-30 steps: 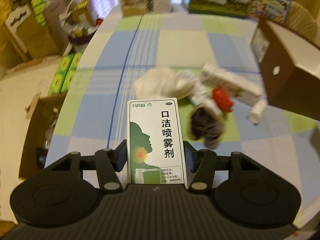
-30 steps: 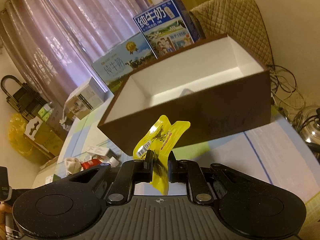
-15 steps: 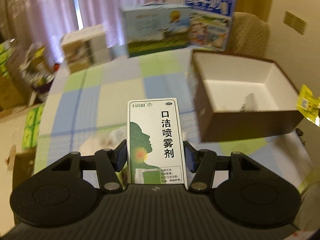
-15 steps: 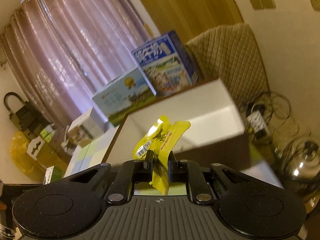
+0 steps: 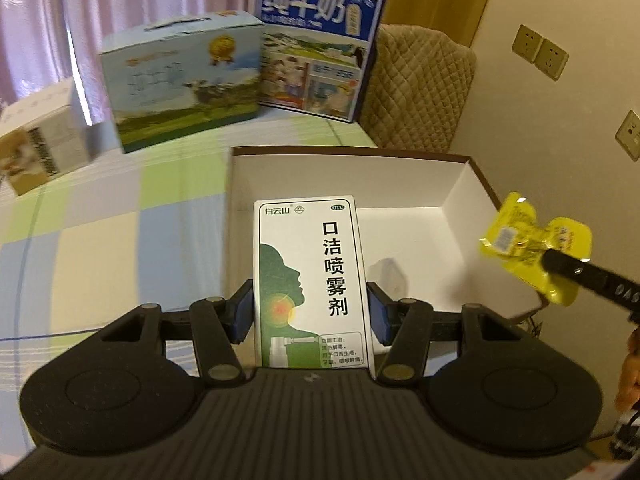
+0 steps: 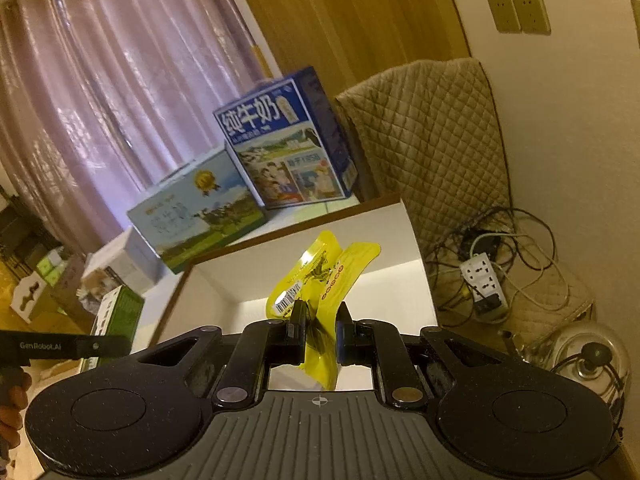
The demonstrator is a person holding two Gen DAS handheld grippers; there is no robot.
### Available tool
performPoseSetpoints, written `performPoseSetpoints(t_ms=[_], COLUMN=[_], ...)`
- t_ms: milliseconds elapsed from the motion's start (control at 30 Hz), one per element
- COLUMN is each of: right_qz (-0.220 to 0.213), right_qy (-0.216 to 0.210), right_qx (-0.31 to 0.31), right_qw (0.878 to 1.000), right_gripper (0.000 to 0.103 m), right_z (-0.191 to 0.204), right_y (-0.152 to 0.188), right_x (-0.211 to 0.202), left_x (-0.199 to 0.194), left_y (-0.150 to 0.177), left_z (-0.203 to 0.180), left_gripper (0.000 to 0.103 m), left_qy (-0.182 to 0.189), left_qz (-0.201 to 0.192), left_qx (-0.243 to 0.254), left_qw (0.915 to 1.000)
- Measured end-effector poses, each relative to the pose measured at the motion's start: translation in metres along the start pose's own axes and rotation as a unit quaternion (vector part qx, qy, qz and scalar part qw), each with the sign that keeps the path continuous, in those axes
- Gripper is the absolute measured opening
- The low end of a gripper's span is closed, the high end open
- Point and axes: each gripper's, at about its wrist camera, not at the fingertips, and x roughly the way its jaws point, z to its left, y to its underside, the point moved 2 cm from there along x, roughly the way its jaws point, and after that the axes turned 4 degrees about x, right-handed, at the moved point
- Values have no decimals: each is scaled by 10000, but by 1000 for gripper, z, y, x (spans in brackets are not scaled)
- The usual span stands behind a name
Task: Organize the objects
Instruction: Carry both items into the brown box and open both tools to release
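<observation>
Left gripper (image 5: 310, 304) clamped on white-green spray box (image 5: 310, 276), right gripper (image 6: 319, 326) pinching yellow packet (image 6: 320, 280), both above open brown box (image 5: 472, 184) at surface's far right corner.

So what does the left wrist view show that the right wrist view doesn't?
Only the left view shows the spray box's printed front held in the left gripper, a small pale item on the open box's floor, and the checked tablecloth. Only the right view shows the power strip and cables. Both show the open box, the yellow packet and two milk cartons.
</observation>
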Motion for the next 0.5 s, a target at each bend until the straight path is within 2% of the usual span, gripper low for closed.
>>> performPoseSetpoints(t_ms=[200,500], right_qz=[279,648], right_qy=[313,590], right_qx=[-215,-605], right_qw=[9989,9943], right_gripper=[10,10], right_z=[-6,-10], right_y=[-5,11], right_x=[38,73], left_x=[45,108], left_y=[-19,-14], left_z=[-28,-38], left_gripper=[52,52], left_qy=[-135,-493], left_qz=[273,951], left_qx=[20,82], left_qw=[9995,9942])
